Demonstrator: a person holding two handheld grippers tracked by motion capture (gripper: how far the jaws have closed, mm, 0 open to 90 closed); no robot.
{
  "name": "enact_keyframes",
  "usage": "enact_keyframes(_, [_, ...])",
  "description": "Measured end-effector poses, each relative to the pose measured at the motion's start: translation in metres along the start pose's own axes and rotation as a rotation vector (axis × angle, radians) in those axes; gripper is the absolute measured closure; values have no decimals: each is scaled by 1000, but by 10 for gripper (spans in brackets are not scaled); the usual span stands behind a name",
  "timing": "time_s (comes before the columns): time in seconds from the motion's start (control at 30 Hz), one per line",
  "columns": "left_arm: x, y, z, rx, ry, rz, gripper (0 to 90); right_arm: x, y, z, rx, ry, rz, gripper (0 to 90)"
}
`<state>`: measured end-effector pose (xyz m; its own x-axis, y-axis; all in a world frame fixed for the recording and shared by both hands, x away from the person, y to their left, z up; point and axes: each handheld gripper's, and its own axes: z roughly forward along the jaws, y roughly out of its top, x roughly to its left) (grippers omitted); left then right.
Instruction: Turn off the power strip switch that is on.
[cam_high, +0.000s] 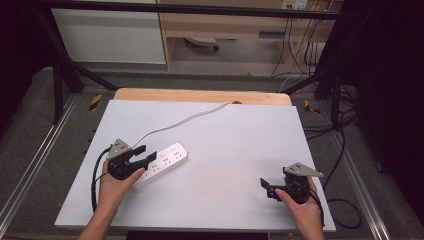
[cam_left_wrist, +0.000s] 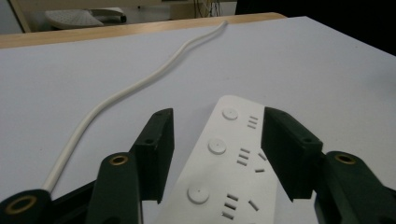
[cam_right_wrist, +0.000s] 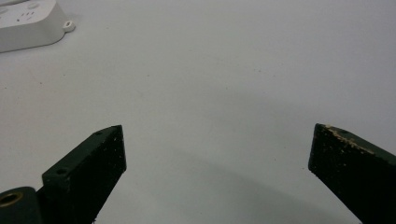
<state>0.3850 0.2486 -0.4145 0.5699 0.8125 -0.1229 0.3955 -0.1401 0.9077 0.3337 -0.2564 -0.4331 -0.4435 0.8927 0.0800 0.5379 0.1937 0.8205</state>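
Straddling the near end of the white power strip (cam_high: 161, 165) on the left of the table (cam_high: 235, 135), my left claw (cam_high: 145, 154) is spread open, one jaw on each side, not clamping it. The strip's cord (cam_high: 180, 121) runs to the far edge. At the right, my right claw (cam_high: 265, 186) gapes wide over bare table.

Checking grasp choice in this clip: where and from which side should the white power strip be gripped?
Grip the power strip across its narrow width near the cord-free end, coming from above along its length. Its flat body fits between the open left gripper, whose jaws straddle its long edges. The cord leaves the other end.
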Motion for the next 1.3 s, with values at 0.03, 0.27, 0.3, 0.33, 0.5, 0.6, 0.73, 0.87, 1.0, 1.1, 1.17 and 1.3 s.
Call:
enact_keyframes(0.03, [-1, 0, 0, -5, -3, 1, 408, 0, 0, 0, -1, 0, -1, 51])
enact_keyframes(0.27, [-7, 6, -2, -37, -23, -14, 194, 0, 0, 0, 0, 1, -4, 50])
enact_keyframes(0.3, [-8, 7, -3, -39, -27, -20, 153, 0, 0, 0, -1, 1, -6, 49])
enact_keyframes(0.33, [-8, 8, -4, -42, -29, -19, 153, 0, 0, 0, -1, 1, -6, 49])
enact_keyframes(0.5, [-11, 12, -9, -67, -34, -17, 95, 0, 0, 0, -2, -1, -5, 46])
enact_keyframes(0.6, [-12, 13, -11, -70, -37, -14, 80, 0, 0, 0, -3, -1, -6, 46])
enact_keyframes(0.73, [-15, 15, -14, -73, -34, -2, 78, 0, 1, 0, -7, -2, -3, 46])
enact_keyframes(0.87, [-17, 17, -18, -76, -27, 2, 76, 0, 1, -1, -9, -3, 0, 45])
enact_keyframes(1.0, [-17, 19, -22, -83, -23, 2, 64, 0, 1, 0, -7, -4, -4, 43])
enact_keyframes(1.1, [-16, 20, -26, -89, -27, 0, 59, 1, 1, 0, -5, -1, -4, 43])
enact_keyframes(1.17, [-15, 22, -29, -94, -30, -3, 57, 1, 1, 0, -6, -2, -4, 43])
enact_keyframes(1.3, [-13, 24, -34, -99, -26, -2, 57, 0, 1, 0, -12, -4, -4, 41])
